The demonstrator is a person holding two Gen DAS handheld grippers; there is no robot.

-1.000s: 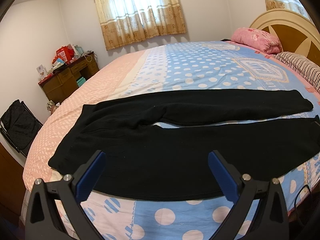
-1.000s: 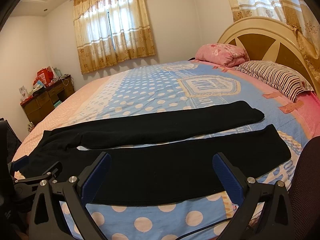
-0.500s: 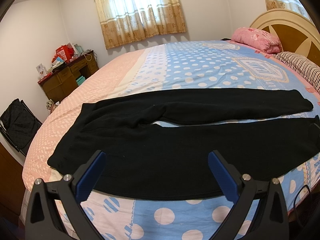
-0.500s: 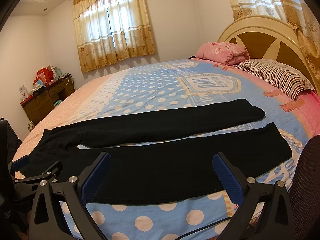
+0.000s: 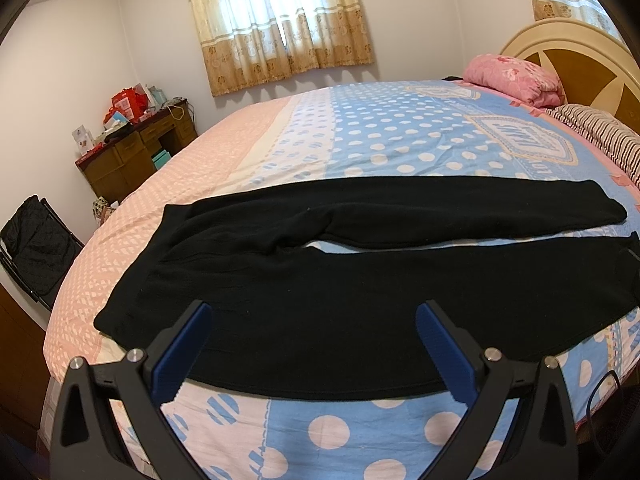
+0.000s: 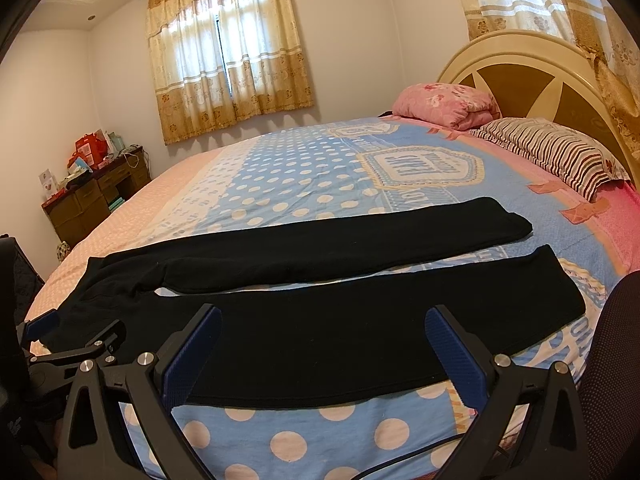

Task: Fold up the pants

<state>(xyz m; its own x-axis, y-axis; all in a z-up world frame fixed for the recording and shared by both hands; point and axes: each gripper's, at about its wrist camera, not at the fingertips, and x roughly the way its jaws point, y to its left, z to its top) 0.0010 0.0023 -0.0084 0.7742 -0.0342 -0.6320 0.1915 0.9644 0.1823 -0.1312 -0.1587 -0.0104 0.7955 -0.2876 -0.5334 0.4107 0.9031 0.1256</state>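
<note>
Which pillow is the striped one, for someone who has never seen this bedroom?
Start at the big cream and brown headboard at the head of the bed. Two pillows lie against it, side by side. The striped pillow is the nearer one, flatter, with dark red and white stripes, while its neighbour, the pink pillow, is puffy and flowered.

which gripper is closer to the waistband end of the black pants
Left. The left gripper hovers open over the near leg close to the waistband. The right gripper sits farther along that leg of the pants, toward the cuffs.
</note>
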